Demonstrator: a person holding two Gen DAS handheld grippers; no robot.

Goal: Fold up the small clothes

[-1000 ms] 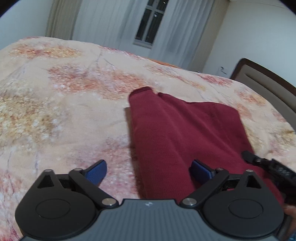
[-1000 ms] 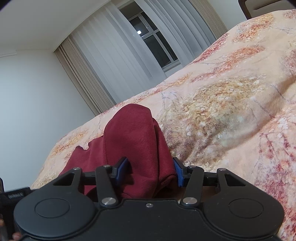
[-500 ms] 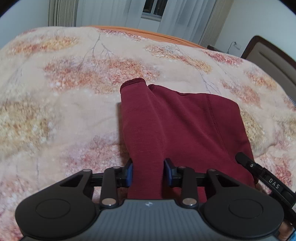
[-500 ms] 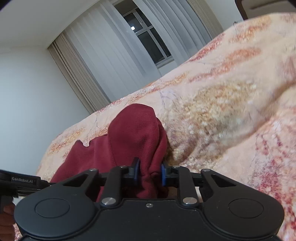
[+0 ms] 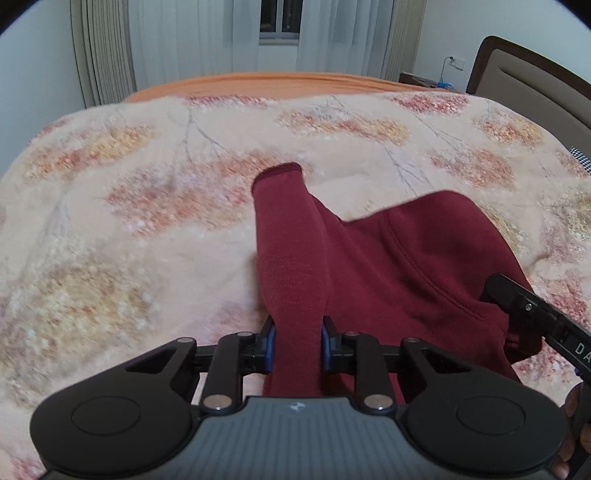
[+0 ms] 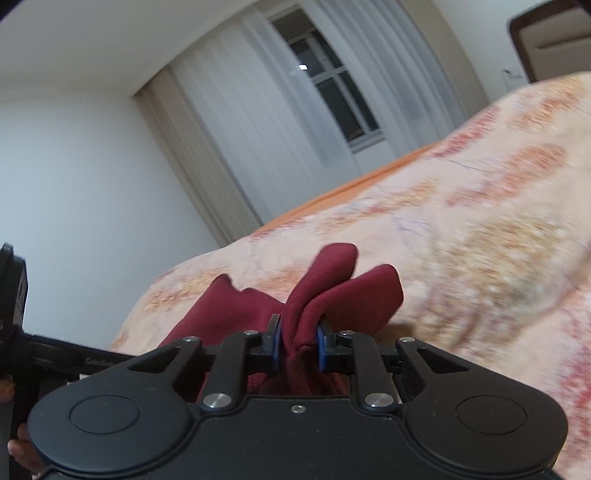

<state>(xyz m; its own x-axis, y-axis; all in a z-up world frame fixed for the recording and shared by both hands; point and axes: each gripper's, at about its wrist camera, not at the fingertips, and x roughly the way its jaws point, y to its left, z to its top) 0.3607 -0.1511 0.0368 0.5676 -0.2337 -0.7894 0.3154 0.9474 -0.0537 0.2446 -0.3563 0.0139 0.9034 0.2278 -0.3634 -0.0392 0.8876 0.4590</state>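
Garment (image 5: 399,266), dark red knit, is the item under task; it is found on a floral bedspread (image 5: 147,221), partly raised off it.

Left wrist view:
- Left gripper (image 5: 295,345) is seen closed on a narrow tube of the red fabric, prob. a sleeve or leg; the blue pads (image 5: 270,349) press it from both sides. Jaws have just been closing and are now drawn in to roughly the width of the bunched cloth, which sits between them.
- The cuffed end of that tube is seen pointing away from the camera, toward the far side of the bed; the wider body of the garment spreads to the right.
- Grip at the near end is judged to be for lifting one edge so it can be carried over the rest as a fold.
- Right gripper (image 5: 506,295) shows at the right edge, its tip at the bunched near corner of the garment. A fingertip of the person is visible at bottom right.
- Headboard (image 5: 532,85) and curtained window (image 5: 279,22) are noted behind. No containers in view.

Right wrist view:
- Right gripper (image 6: 298,343) is seen clamped on a gathered fold of the same garment (image 6: 332,291); jaws have just been closing, nearly together, with cloth pinched between. Two lobes of fabric stand up beyond the pads.
- Pinching both near corners at once is judged to keep the edge level during the lift.
- Left gripper (image 6: 55,354) is seen at the left edge, w/ part of a hand below it.
- Picture is blurred on the bedspread (image 6: 498,240). No containers here either; nothing to report as contents.
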